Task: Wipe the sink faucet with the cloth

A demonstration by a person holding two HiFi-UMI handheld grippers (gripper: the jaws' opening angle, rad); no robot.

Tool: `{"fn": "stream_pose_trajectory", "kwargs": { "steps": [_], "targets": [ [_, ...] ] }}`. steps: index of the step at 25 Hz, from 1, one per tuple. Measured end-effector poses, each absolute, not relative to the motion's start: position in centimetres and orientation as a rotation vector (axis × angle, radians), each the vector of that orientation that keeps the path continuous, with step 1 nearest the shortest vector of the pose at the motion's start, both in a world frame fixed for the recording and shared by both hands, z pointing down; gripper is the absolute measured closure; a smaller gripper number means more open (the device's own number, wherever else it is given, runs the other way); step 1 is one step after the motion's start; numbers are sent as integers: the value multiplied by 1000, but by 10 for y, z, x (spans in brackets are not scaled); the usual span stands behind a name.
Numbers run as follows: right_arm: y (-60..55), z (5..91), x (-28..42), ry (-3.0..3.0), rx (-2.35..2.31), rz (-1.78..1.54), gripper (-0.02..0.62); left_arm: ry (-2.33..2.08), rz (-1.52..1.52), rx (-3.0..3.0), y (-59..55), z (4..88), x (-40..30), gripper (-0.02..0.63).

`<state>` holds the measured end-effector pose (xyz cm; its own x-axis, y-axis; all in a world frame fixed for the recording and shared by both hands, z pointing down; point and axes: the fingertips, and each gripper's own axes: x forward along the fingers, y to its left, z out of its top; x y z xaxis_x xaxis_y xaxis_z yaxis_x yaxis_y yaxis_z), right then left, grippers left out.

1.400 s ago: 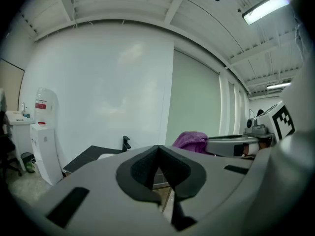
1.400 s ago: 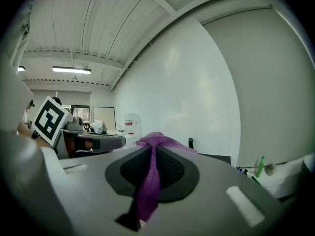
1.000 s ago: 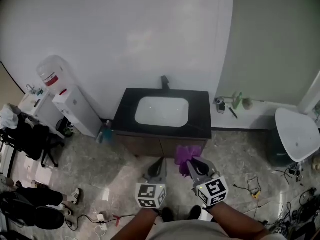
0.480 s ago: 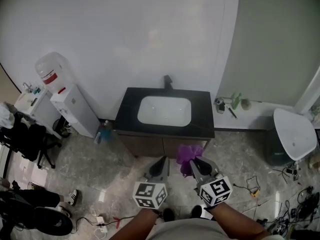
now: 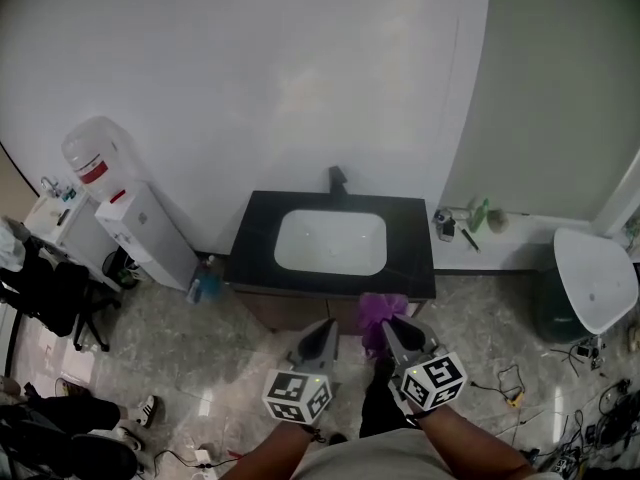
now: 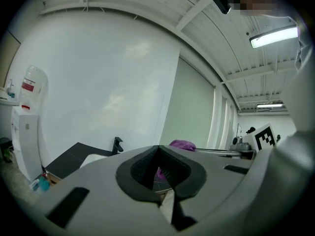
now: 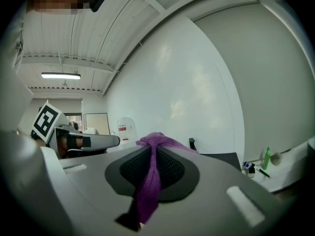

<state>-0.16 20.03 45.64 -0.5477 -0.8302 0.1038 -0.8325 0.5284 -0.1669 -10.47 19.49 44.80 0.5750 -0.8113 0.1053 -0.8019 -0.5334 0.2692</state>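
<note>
At the far left a black chair [image 5: 45, 290] is seen, and beside it a white water dispenser [image 5: 140, 230] with an upturned bottle is set against the wall. A blue bottle [image 5: 204, 281] is stood on the floor between the dispenser and the black-topped table [image 5: 252, 258]. A white sink [image 5: 330, 243] is sunk in the table, and the black faucet [image 5: 337, 180] is mounted at its rear edge by the wall, well apart from both grippers, with the sink lying between. In front of the table the left hand-held gripper [image 5: 327, 326] is held with its jaws closed on each other, empty. Just beside it, the right hand-held gripper [image 5: 390, 326] is clamped on the purple cloth [image 5: 378, 306], which is bunched past the jaw tips at the table's front edge. Farther right, a green bottle [image 5: 477, 213] is stood on a low white ledge [image 5: 520, 238], and cables [image 5: 510, 383] are strewn over the floor.
</note>
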Motion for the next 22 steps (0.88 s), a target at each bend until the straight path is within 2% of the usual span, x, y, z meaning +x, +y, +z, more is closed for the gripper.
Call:
{"fn": "stream_pose_trajectory", "kwargs": {
  "steps": [13, 17, 22],
  "targets": [
    [-112, 522, 39, -2761, 1207, 496, 563, -1413, 51, 2327, -114, 505, -50, 600],
    [-195, 550, 34, -2711, 1138, 609, 563, -1392, 79, 2258, -165, 531, -46, 600],
    [-301, 546, -5, -2698, 1066, 507, 563, -1376, 98, 2242, -207, 546, -80, 600]
  ]
}}
